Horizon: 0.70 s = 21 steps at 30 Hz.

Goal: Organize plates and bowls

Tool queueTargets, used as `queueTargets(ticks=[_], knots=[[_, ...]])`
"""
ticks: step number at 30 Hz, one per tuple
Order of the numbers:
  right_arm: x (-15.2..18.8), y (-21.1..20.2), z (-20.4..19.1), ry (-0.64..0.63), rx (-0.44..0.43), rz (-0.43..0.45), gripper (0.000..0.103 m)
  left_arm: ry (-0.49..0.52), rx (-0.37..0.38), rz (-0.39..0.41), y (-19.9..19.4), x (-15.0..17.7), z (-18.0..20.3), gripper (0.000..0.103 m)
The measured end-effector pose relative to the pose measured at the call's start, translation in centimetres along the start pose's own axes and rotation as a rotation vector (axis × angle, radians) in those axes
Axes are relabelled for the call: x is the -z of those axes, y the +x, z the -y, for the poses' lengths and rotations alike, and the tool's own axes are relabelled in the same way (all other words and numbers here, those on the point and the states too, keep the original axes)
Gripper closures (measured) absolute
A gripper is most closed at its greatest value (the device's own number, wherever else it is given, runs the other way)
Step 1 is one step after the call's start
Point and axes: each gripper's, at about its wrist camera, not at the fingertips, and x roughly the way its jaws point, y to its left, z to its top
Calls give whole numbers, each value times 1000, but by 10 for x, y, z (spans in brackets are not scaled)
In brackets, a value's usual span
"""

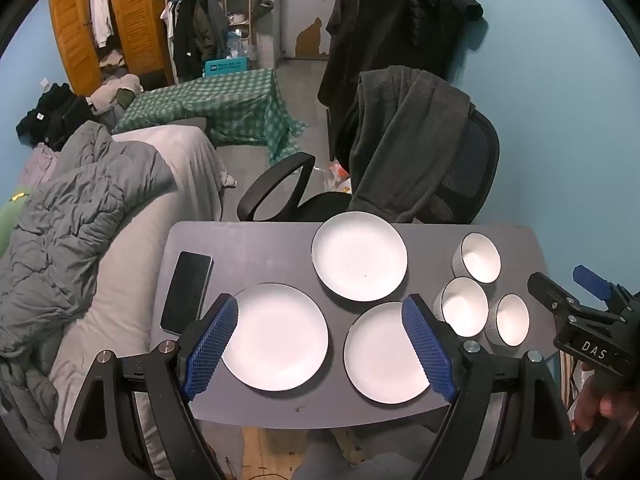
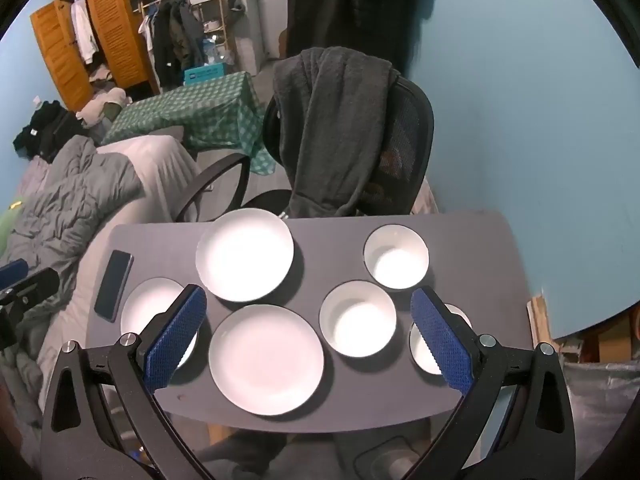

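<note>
Nothing is stacked yet: three white plates (image 1: 359, 256) and three white bowls (image 2: 357, 319) lie apart on the grey table (image 1: 248, 248). The left gripper (image 1: 320, 344) and right gripper (image 2: 308, 336) hover above, jaws spread wide and empty. Next comes picking one plate by its rim.

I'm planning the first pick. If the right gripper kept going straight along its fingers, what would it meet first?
Probably the near plate or middle bowl on the table; depth is unclear. The right gripper is open and empty.
</note>
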Motion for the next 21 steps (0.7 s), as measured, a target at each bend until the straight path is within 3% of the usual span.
queueTargets(ticks=[21], knots=[[-2,0,-6,-3,-13,1,3,3,-2,-19,2,-2,-1,18]])
